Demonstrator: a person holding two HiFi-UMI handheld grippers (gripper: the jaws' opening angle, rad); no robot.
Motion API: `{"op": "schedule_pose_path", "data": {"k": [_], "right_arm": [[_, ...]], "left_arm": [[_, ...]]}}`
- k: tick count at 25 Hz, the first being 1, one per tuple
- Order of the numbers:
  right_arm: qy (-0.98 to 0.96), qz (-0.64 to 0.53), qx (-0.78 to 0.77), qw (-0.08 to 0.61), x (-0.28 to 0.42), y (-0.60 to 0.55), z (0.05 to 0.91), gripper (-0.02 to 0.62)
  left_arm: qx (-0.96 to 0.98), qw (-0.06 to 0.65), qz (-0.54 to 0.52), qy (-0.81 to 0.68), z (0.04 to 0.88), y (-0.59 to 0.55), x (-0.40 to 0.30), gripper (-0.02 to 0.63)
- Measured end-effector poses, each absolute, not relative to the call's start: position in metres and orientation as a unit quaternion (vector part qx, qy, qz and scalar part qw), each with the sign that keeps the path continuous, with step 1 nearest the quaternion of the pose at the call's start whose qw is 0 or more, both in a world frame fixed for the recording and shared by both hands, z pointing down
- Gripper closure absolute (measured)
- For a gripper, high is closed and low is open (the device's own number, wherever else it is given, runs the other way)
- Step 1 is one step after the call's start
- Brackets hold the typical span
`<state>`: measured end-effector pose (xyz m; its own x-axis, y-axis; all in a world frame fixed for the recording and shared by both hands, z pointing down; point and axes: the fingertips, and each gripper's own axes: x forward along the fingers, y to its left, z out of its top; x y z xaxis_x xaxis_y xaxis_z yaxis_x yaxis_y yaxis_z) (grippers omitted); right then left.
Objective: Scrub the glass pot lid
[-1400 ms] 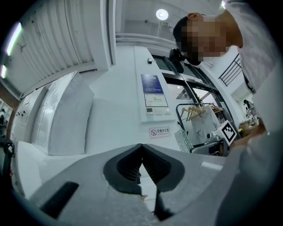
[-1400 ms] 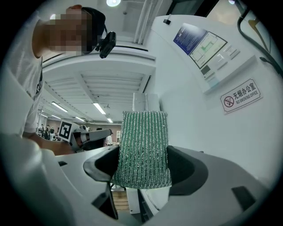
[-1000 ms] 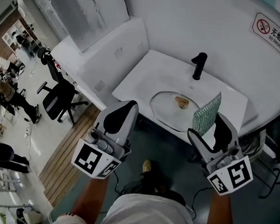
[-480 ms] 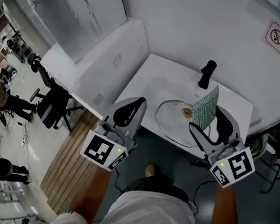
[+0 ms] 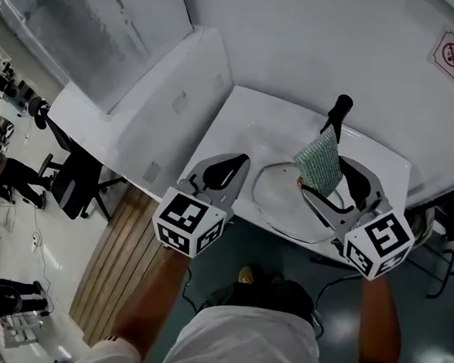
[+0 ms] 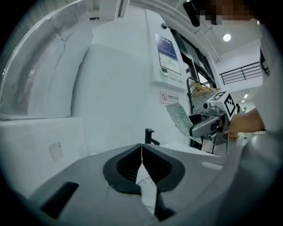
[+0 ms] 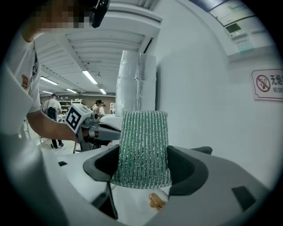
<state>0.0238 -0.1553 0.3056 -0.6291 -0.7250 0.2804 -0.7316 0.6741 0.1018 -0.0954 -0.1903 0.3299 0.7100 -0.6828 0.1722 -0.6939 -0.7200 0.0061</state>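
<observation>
Brought both tools forward and lower than a second before. Left gripper (image 5: 229, 168) carried up to the near edge of the white counter (image 5: 239, 112), just left of the glass pot lid (image 5: 276, 202), jaws pressed together on nothing. Right gripper (image 5: 329, 190) carried over the lid, clamped on an upright green scrubbing pad (image 5: 319, 161). Lay flat on the counter, round and transparent, before the black faucet (image 5: 340, 111); bore a brass-coloured knob (image 7: 155, 201) at centre.
</observation>
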Motion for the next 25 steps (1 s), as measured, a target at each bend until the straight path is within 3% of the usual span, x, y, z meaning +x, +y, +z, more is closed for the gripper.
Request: {"op": "schedule_pose_path", "data": {"k": [15, 16, 18, 25], "right_arm": [[-0.876, 0.113, 0.294, 0.365, 0.006, -0.210, 0.385, 0.258], [-0.869, 0.123, 0.288, 0.382, 0.006, -0.213, 0.391, 0.258], [-0.855, 0.141, 0.277, 0.416, 0.008, -0.217, 0.406, 0.258], [-0.804, 0.173, 0.221, 0.525, 0.009, -0.220, 0.457, 0.258]], "left_arm": [[0.881, 0.207, 0.238, -0.352, 0.428, -0.228, -0.082, 0.586], [0.877, 0.220, 0.248, -0.348, 0.436, -0.228, -0.081, 0.575], [0.868, 0.244, 0.271, -0.338, 0.450, -0.227, -0.077, 0.481], [0.835, 0.297, 0.341, -0.313, 0.489, -0.221, -0.069, 0.448]]}}
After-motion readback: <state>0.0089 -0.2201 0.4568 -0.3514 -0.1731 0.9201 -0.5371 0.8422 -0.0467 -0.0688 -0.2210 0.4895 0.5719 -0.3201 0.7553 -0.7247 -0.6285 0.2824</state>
